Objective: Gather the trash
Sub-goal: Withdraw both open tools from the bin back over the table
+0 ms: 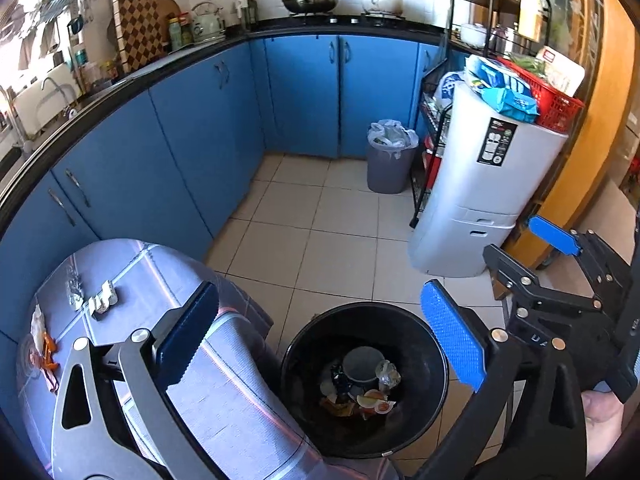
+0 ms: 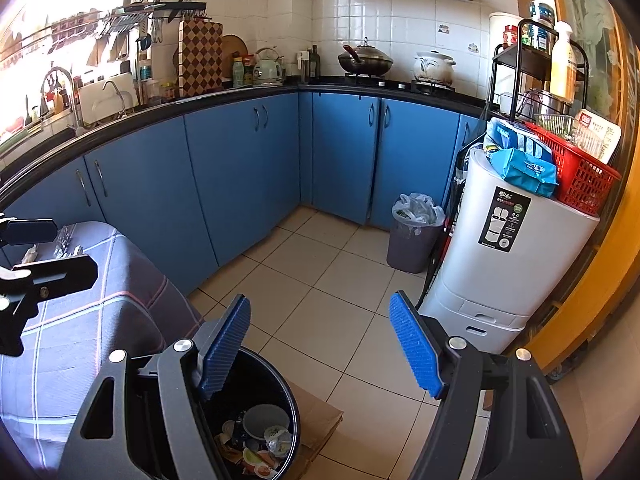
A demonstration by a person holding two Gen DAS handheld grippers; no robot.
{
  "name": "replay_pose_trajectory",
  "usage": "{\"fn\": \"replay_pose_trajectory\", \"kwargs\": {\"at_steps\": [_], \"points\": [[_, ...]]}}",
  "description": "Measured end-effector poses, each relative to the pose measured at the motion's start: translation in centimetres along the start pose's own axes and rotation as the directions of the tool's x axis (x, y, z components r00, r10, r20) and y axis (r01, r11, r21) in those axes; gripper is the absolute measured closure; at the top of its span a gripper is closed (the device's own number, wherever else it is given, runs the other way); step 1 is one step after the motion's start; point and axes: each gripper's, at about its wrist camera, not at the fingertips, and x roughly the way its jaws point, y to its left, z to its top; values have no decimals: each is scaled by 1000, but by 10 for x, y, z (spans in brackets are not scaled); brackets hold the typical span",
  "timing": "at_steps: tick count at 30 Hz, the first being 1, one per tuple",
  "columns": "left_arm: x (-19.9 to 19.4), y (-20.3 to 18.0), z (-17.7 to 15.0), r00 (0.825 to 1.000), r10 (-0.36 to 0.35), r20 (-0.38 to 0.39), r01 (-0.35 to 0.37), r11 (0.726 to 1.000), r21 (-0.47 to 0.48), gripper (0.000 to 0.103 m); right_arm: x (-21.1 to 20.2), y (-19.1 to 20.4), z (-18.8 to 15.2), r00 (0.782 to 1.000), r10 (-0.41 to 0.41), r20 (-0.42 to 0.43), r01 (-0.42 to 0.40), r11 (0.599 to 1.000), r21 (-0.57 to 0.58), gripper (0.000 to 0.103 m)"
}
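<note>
The left gripper (image 1: 320, 332) is hanging spread and empty over the round black plastic bin (image 1: 436, 344), where crumpled wrappers and cups (image 1: 362, 384) are lying. The right gripper (image 2: 320, 344), also spread and empty, is hovering just right. More wrappers (image 1: 42, 340) are sitting on the checked-cloth table (image 1: 160, 276), left. Far off, a grey lined bin (image 1: 390, 160) is standing beside blue cabinets (image 1: 200, 128).

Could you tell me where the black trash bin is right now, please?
The black trash bin stands on the tiled floor beside the cloth-covered table, low-centre in the left wrist view and bottom-left in the right wrist view.
</note>
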Motion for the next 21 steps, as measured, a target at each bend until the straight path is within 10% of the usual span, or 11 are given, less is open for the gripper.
{"fn": "replay_pose_trajectory", "kwargs": {"at_steps": [15, 21], "points": [[-9, 21, -4, 1000, 24, 12, -24, 999, -21, 3, -3, 22, 9, 999, 34, 2, -34, 999, -26, 33], [-17, 50, -6, 998, 55, 21, -53, 996, -76, 3, -9, 42, 17, 997, 64, 31, -63, 997, -50, 15]]}}
